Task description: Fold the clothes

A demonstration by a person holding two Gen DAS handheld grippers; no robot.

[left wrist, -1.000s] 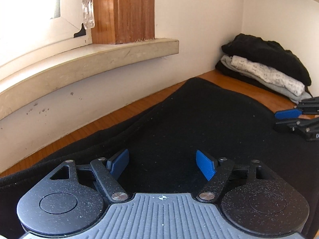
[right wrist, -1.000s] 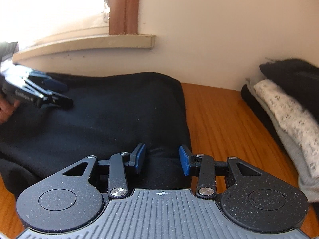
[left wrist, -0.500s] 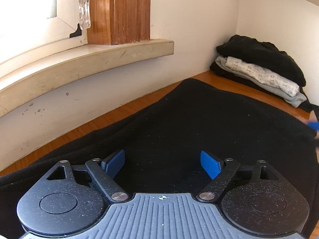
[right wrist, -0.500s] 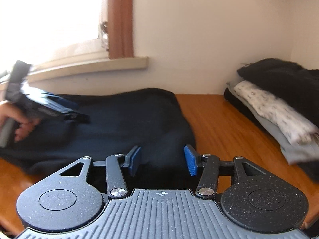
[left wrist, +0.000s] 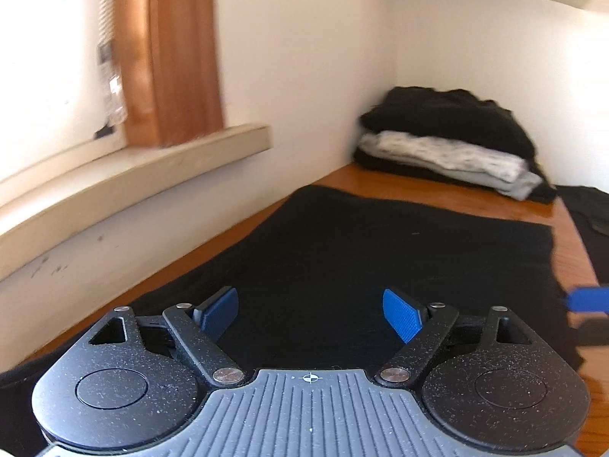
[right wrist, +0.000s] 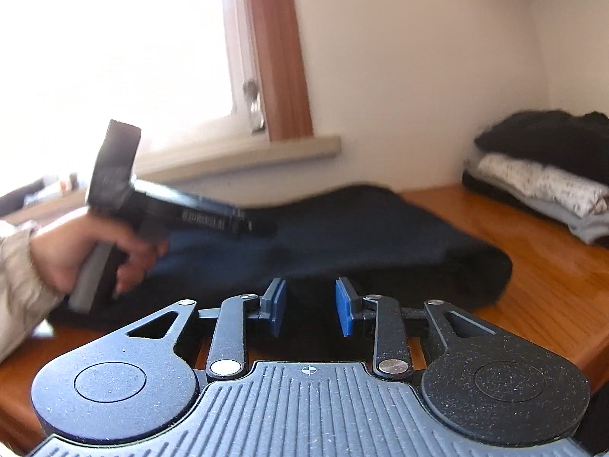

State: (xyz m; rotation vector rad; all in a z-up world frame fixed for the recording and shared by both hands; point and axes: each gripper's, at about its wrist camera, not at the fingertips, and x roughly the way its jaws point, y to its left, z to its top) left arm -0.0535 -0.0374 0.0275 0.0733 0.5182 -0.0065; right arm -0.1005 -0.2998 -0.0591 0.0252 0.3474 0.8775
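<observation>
**Both grippers over a dark garment on the wooden table**

Since a second ago the right gripper (right wrist: 310,306) has swung back from the garment's right edge, so its view now takes in the whole left hand (right wrist: 89,253) and the far corner of the room; the left view has lifted a little and shows more of the wall.

Only the right view shows the person: a hand with a pale sleeve (right wrist: 17,278) at the left of the frame, gripping the handle of the left gripper (left wrist: 310,314), which reaches over the cloth. Only the left view shows a second dark piece of cloth (left wrist: 592,224) at the right edge, and a blue fingertip (left wrist: 588,300) of the right gripper poking in below it.

The black garment (left wrist: 361,262) lies flat along the wooden table (left wrist: 415,184) beside the wall under the window sill (left wrist: 152,169), filling the middle of the left view. In the right view it looks softly humped, with a rounded folded edge at lower right. A stack of folded clothes (left wrist: 453,148), black over a pale speckled piece over grey, sits in the far corner, well apart from it.

The left gripper's jaws stand wide apart above the cloth, nothing between the pads. The right gripper's jaws are closing, a narrow gap left, with no cloth pinched between them.

A small line of print runs along the left gripper's side in the right view, too blurred to read.
</observation>
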